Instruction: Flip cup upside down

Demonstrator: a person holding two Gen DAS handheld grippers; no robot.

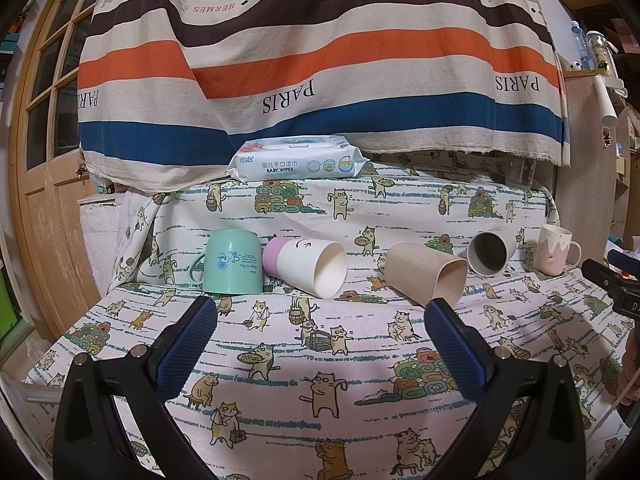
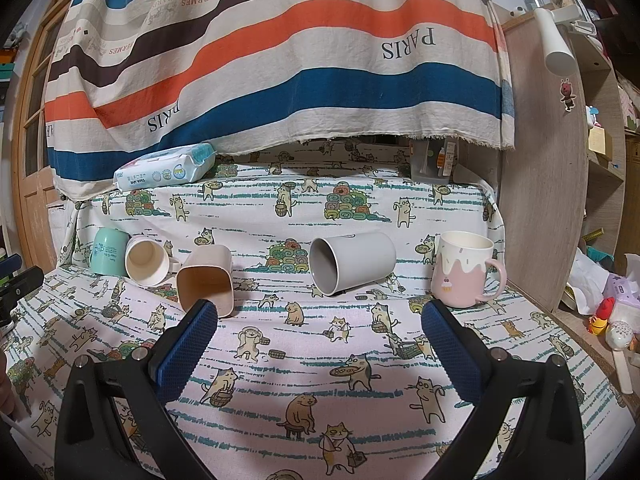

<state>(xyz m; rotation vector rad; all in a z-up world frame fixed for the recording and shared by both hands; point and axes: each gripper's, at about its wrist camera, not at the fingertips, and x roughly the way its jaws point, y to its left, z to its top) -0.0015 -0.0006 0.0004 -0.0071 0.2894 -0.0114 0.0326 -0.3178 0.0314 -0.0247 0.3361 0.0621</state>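
Note:
Several cups stand in a row on the cat-print cloth. A mint green mug stands upside down at the left. A white and purple cup, a beige square cup and a grey cup lie on their sides. A pink and white mug stands upright at the right. My left gripper is open and empty in front of the white and purple cup. My right gripper is open and empty in front of the grey cup.
A pack of baby wipes lies at the back under a striped hanging cloth. A wooden door is at the left. A shelf unit with clutter stands at the right. The right gripper's tip shows at the right edge of the left wrist view.

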